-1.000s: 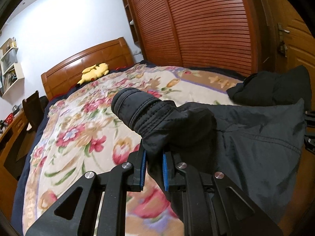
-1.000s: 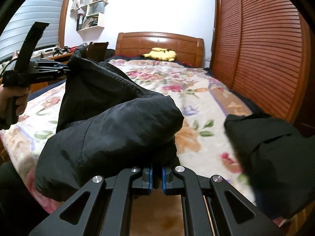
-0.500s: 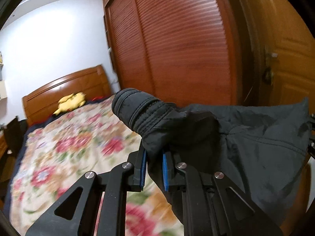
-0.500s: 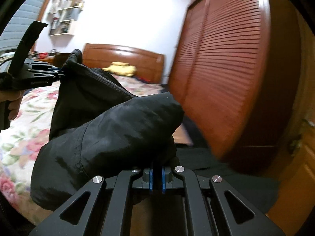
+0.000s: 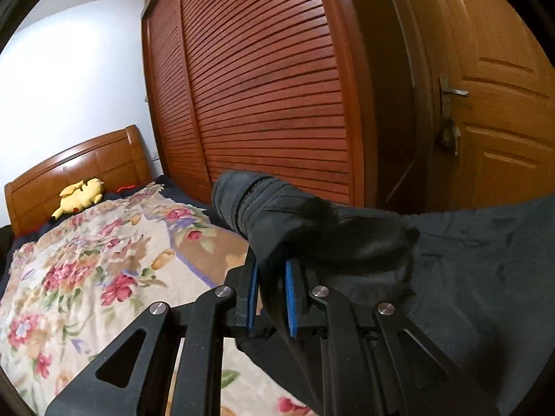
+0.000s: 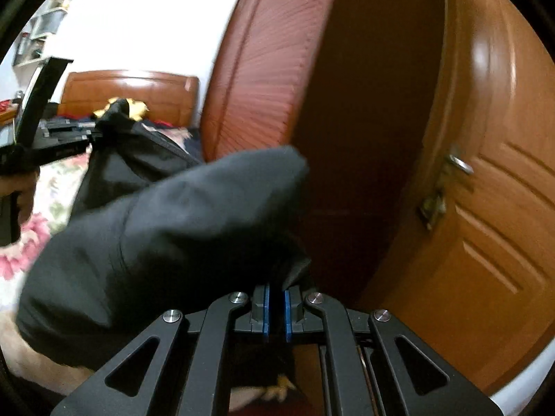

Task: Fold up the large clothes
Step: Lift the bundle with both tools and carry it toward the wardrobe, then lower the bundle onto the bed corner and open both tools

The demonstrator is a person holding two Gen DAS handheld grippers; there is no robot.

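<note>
A large black jacket [image 5: 468, 277] hangs lifted between both grippers above the floral bed. My left gripper [image 5: 272, 274] is shut on the jacket near a ribbed sleeve cuff [image 5: 242, 197] that sticks up past the fingers. My right gripper [image 6: 276, 298] is shut on another fold of the jacket [image 6: 166, 228], which bulges over the fingertips. The left gripper [image 6: 66, 142] also shows in the right wrist view at the left, holding the far end of the jacket. The jacket's lower part is hidden below both views.
The bed with a floral quilt [image 5: 86, 270] lies to the left, with a wooden headboard [image 5: 76, 159] and a yellow plush toy [image 5: 79, 197]. A louvred wardrobe [image 5: 263, 97] and a wooden door [image 5: 503, 121] with a handle stand close ahead on the right.
Both grippers have risen and swung right with the jacket, from facing the bed to facing the wardrobe and door. The second dark garment on the bed has left view. Both grips unchanged.
</note>
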